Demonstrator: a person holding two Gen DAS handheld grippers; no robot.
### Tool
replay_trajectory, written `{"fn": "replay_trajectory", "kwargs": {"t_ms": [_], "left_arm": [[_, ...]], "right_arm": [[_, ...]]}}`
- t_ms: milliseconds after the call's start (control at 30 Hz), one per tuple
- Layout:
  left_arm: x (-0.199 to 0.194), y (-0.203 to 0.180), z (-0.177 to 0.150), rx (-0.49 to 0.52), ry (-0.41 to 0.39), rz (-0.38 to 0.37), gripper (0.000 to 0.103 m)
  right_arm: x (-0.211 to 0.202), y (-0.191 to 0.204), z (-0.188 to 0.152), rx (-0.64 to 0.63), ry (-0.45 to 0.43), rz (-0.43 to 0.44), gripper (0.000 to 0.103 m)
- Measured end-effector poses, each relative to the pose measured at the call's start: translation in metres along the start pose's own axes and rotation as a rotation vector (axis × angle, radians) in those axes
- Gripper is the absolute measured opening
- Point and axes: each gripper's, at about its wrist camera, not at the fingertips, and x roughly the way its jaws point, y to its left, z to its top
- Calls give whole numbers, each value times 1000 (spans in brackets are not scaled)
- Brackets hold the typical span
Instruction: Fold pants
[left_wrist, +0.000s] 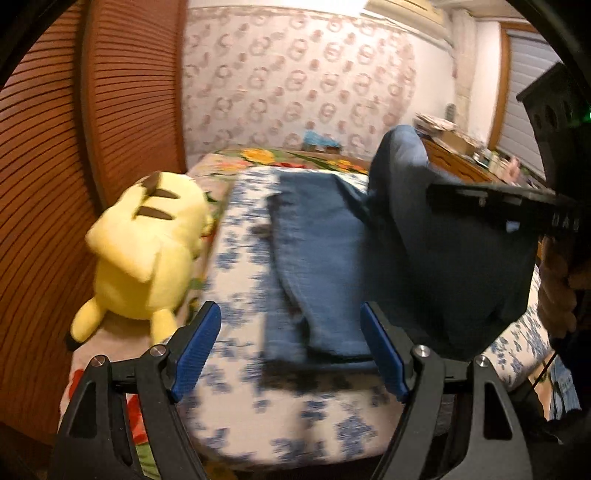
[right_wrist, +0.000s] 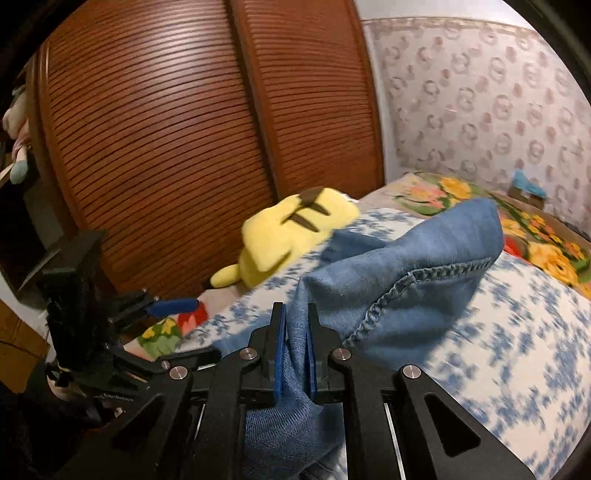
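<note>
Blue denim pants (left_wrist: 314, 240) lie lengthwise on the blue-and-white bed cover (left_wrist: 240, 387). Their right part (left_wrist: 443, 251) is lifted off the bed in a dark hanging fold. My right gripper (right_wrist: 295, 308) is shut on a bunch of that denim (right_wrist: 406, 266), and a stitched hem runs away from its pads. In the left wrist view the right tool (left_wrist: 498, 203) shows at the right with a hand (left_wrist: 554, 288) on it. My left gripper (left_wrist: 289, 308) stands wide open above the near end of the pants, touching nothing. Its blue finger (right_wrist: 173, 306) shows at the left of the right wrist view.
A yellow plush toy (left_wrist: 147, 251) lies at the bed's left edge beside brown slatted wardrobe doors (left_wrist: 110, 110). A flowered blanket (right_wrist: 535, 236) covers the far end of the bed. A cluttered wooden desk (left_wrist: 461, 155) stands at the far right.
</note>
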Motion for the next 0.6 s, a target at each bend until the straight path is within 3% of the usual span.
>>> {"fn": "replay_trajectory", "kwargs": {"t_ms": [167, 400, 600], "left_arm": [[-15, 29, -1, -40, -23, 50, 78], [-23, 53, -3, -78, -36, 84, 78], [-21, 51, -3, -83, -31, 76, 78]], "right_arm": [[47, 16, 13, -46, 39, 49, 8], [106, 9, 15, -17, 121, 100, 7], [119, 4, 22, -18, 144, 86, 9]]}}
